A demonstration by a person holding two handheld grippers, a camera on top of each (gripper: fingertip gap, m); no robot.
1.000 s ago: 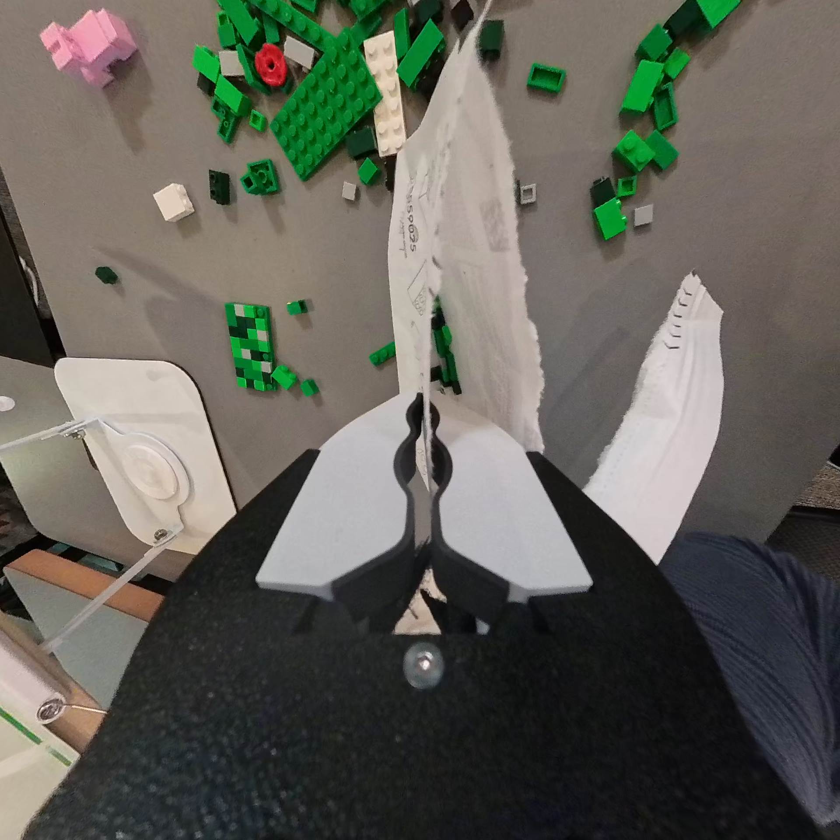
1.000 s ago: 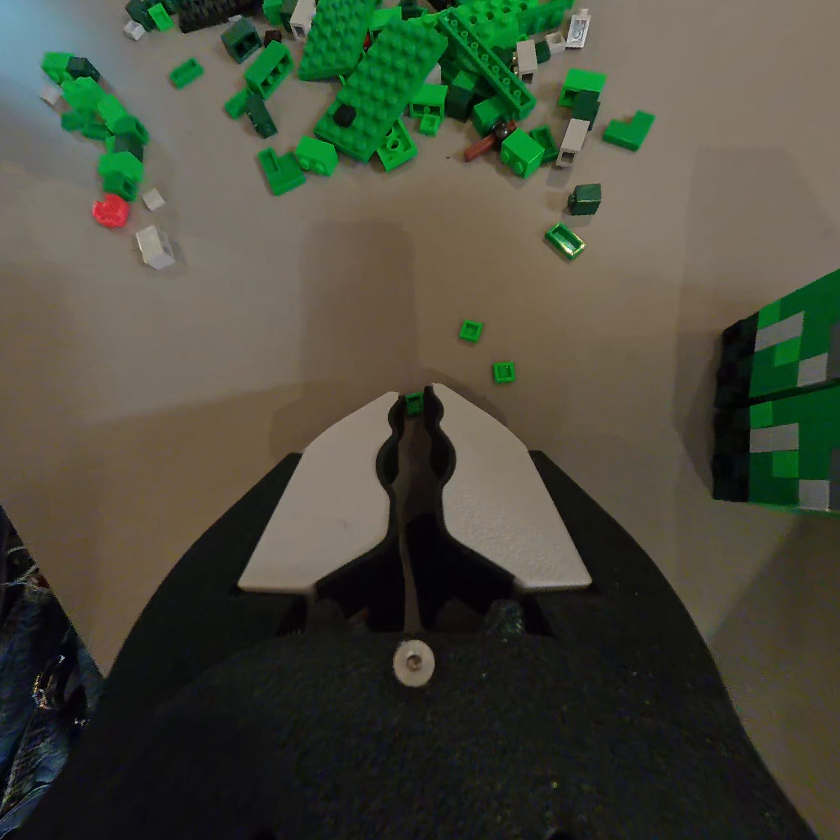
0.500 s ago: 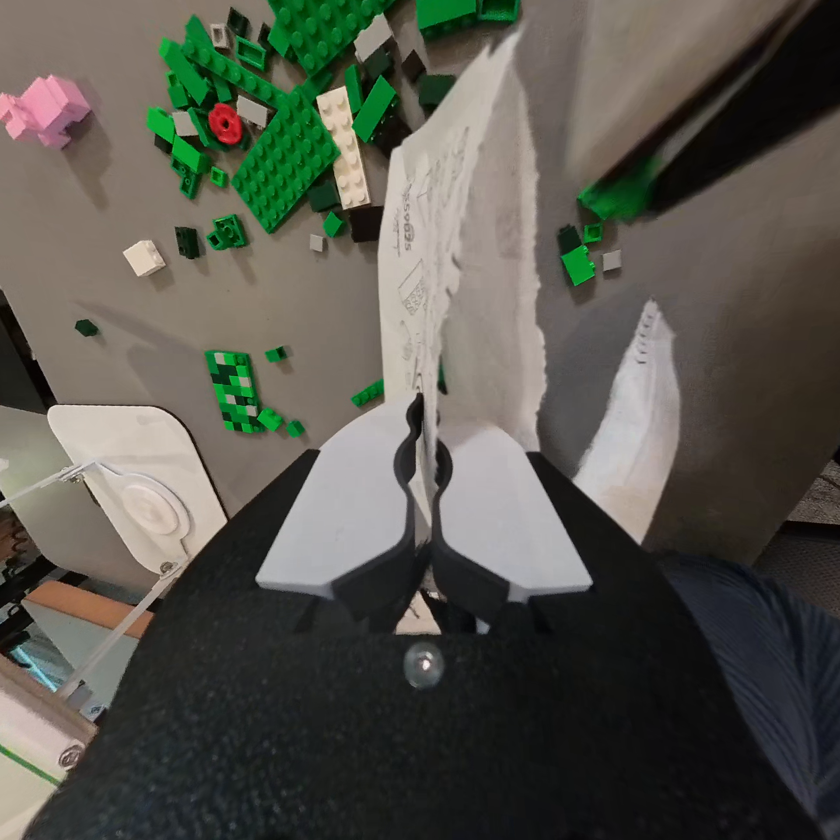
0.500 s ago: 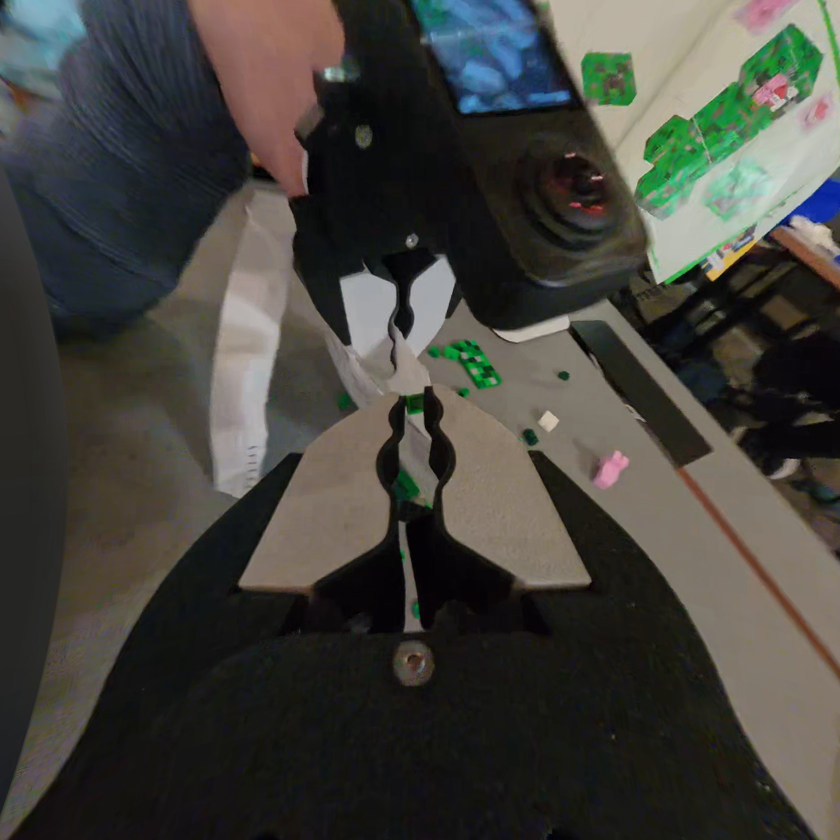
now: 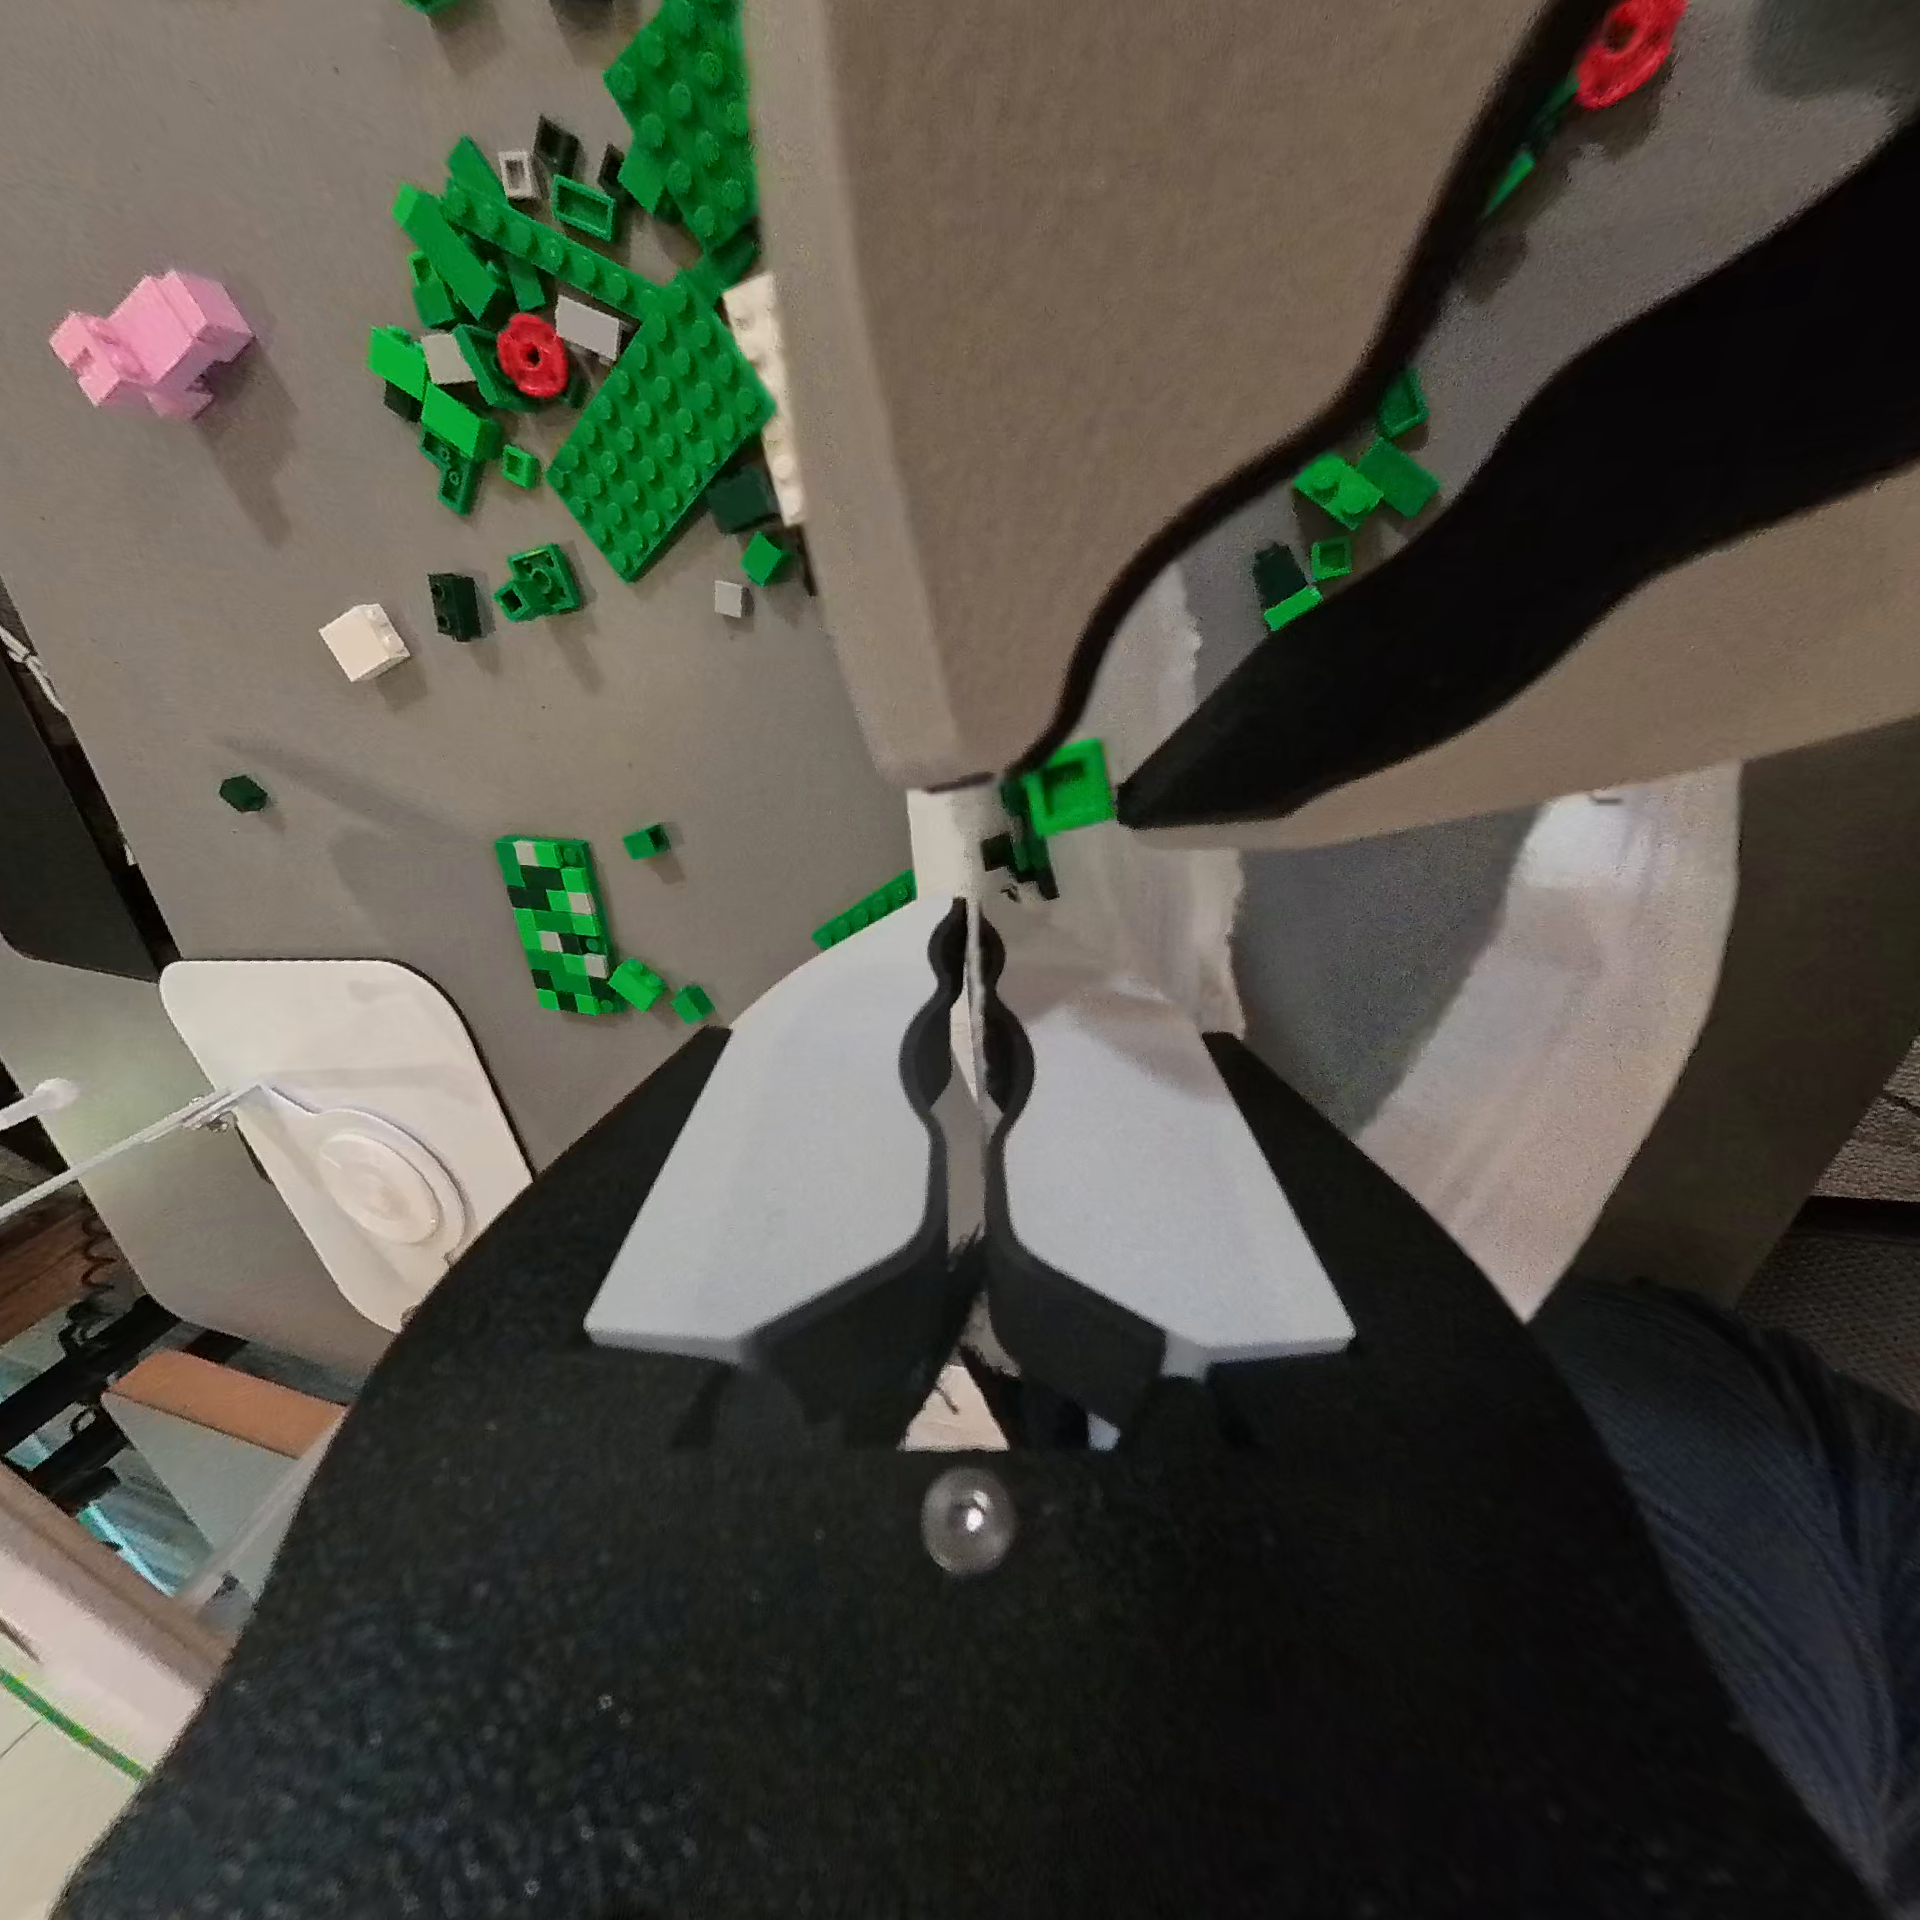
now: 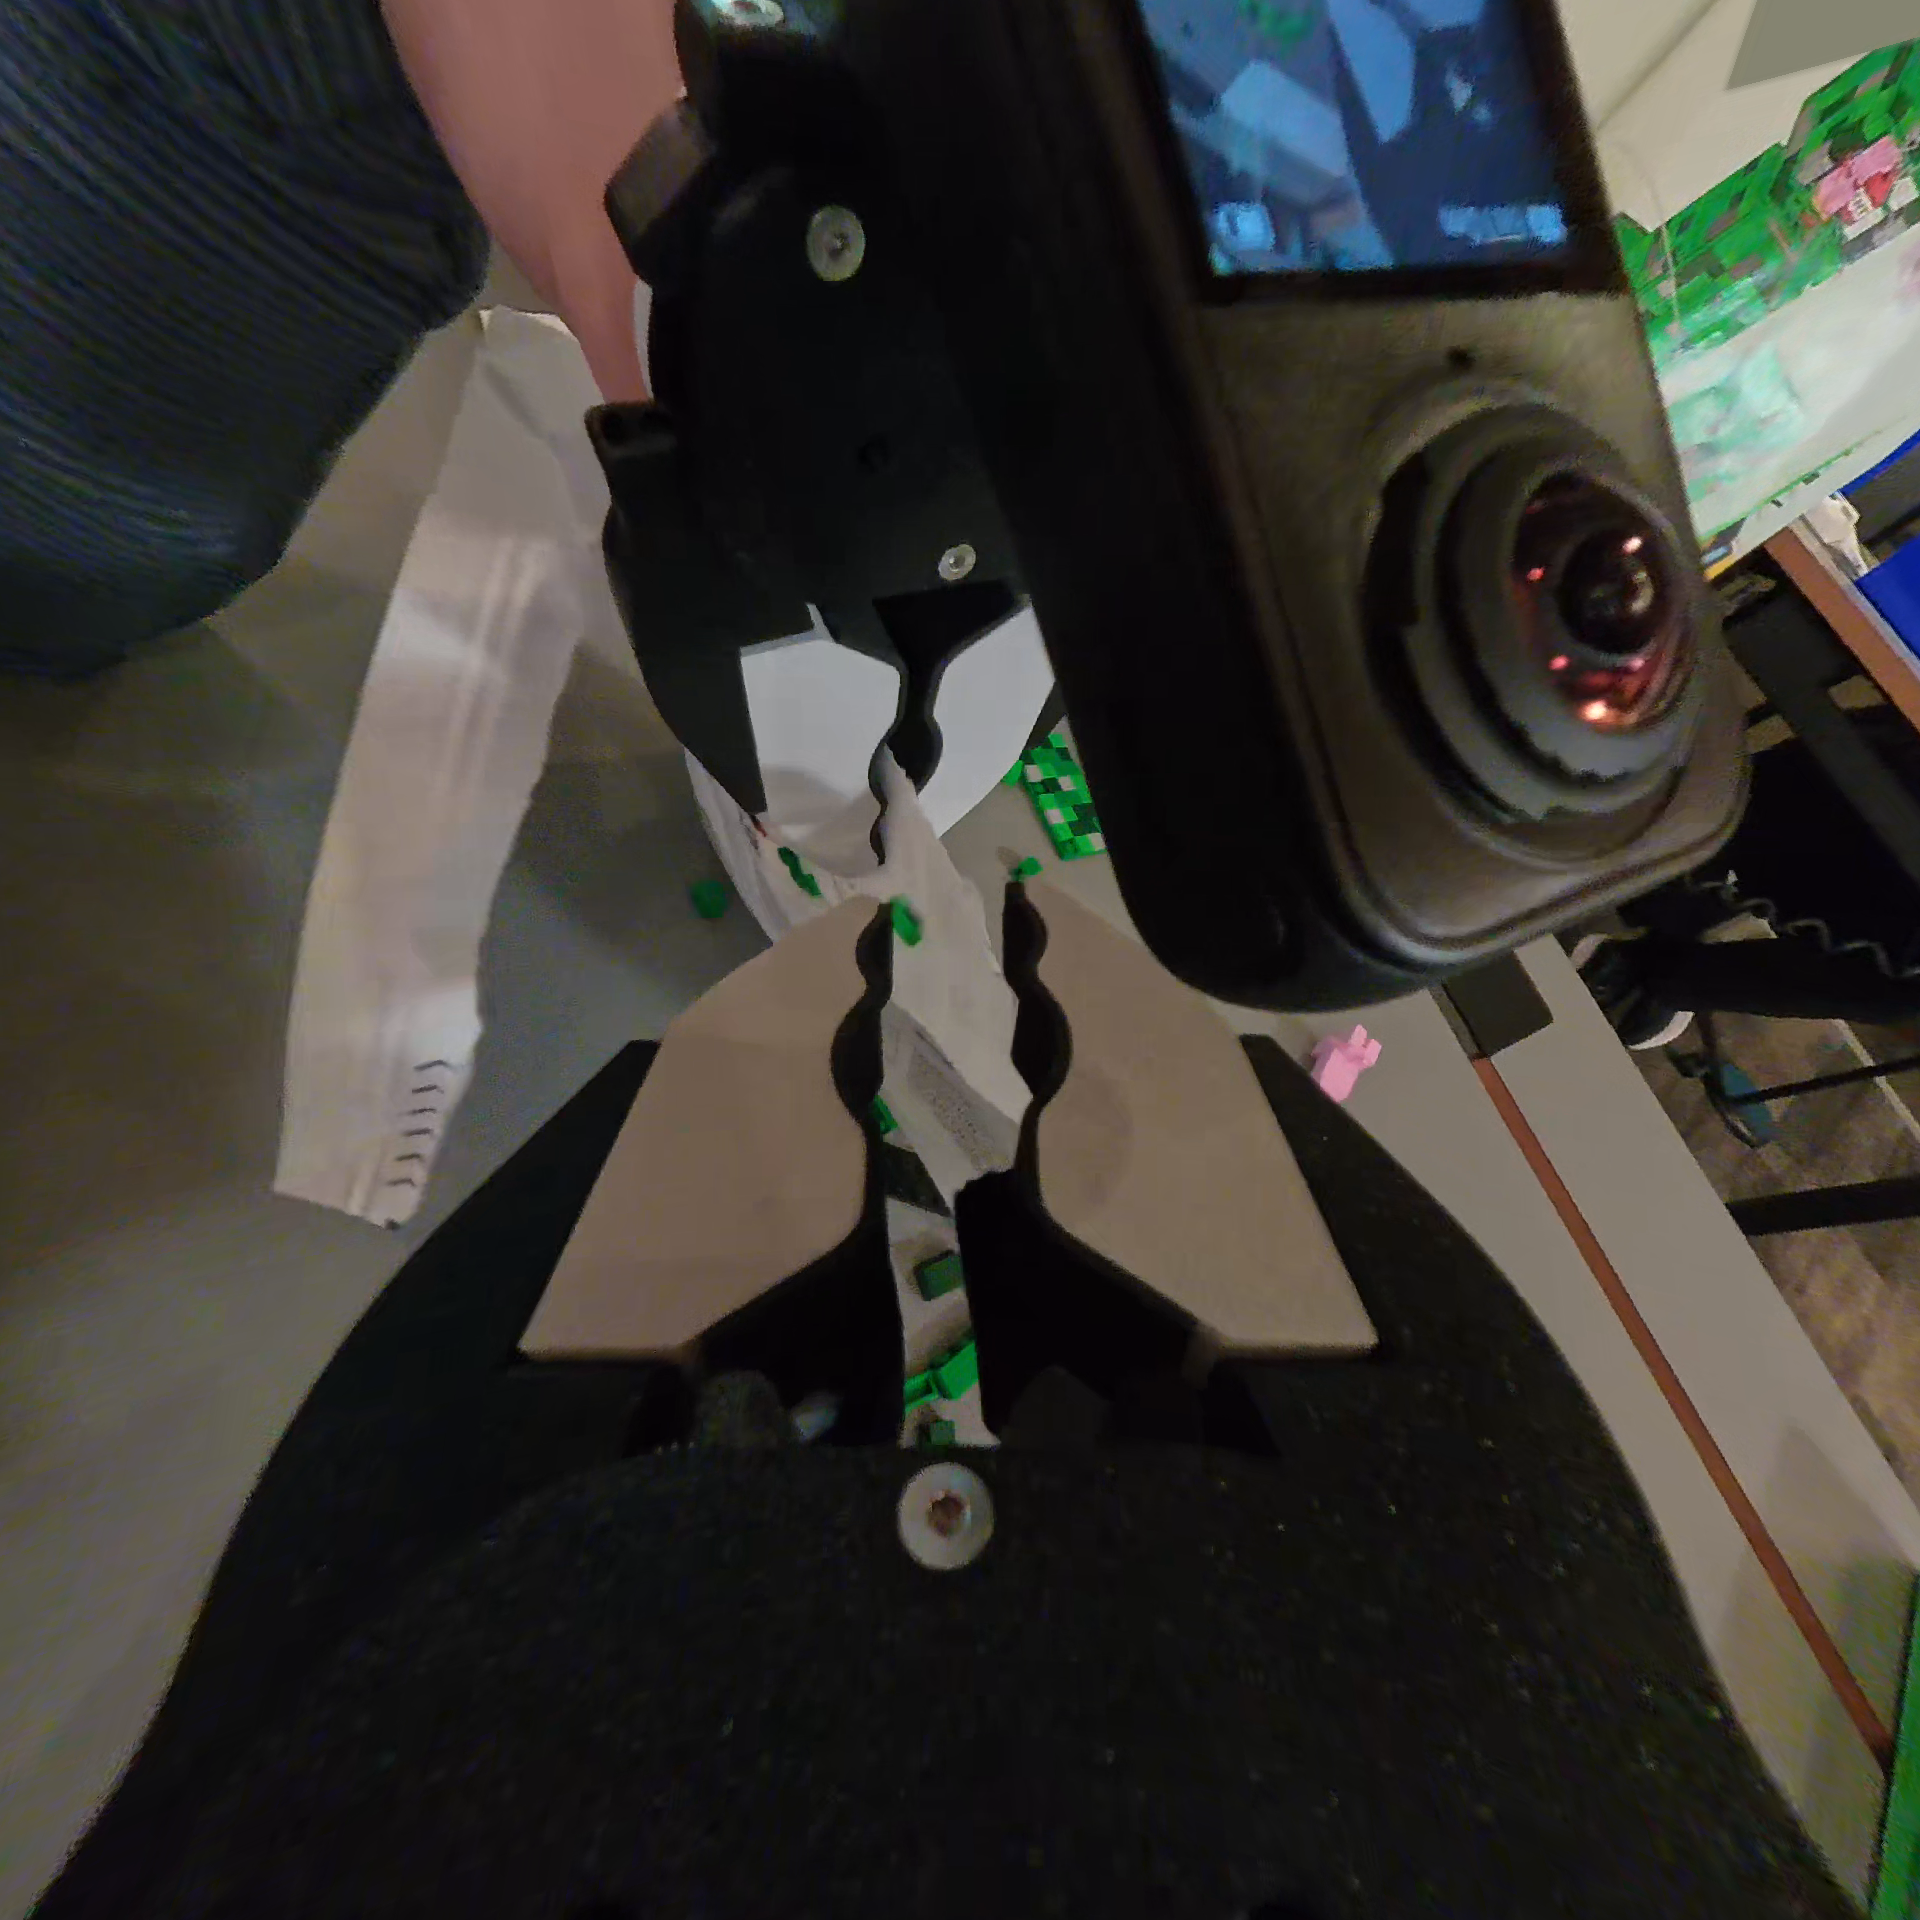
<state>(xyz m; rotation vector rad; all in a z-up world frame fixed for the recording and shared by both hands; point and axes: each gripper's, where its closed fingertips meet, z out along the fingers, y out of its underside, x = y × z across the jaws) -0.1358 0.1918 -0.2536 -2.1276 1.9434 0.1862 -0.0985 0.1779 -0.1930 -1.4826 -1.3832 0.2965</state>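
Observation:
My left gripper (image 5: pixel 971 920) is shut on the torn edge of a white paper bag (image 5: pixel 1153 935) and holds it up over the grey table (image 5: pixel 260 571). My right gripper (image 6: pixel 940 904) is right in front of it, above the bag's mouth (image 6: pixel 956 977), with its fingers parted. A small green brick (image 6: pixel 904 920) sits against its left fingertip; whether it clings or falls I cannot tell. The left wrist view shows the right gripper (image 5: pixel 1060 790) reaching in from the upper right with that brick (image 5: pixel 1065 787) at its tip.
A pile of green bricks and plates (image 5: pixel 665 416) lies at the far side, with a red round piece (image 5: pixel 532 355), a pink figure (image 5: pixel 156 343) and a pixel-patterned plate (image 5: pixel 556 925). A second white paper bag (image 6: pixel 416 883) lies flat. A dark sleeve (image 6: pixel 156 312) is close. The left gripper's tips are roughly 7 centimeters from the right gripper's.
My right gripper swung from the table over to the held bag, carrying the small green brick, and has now parted its fingers. The left gripper kept its hold on the bag.

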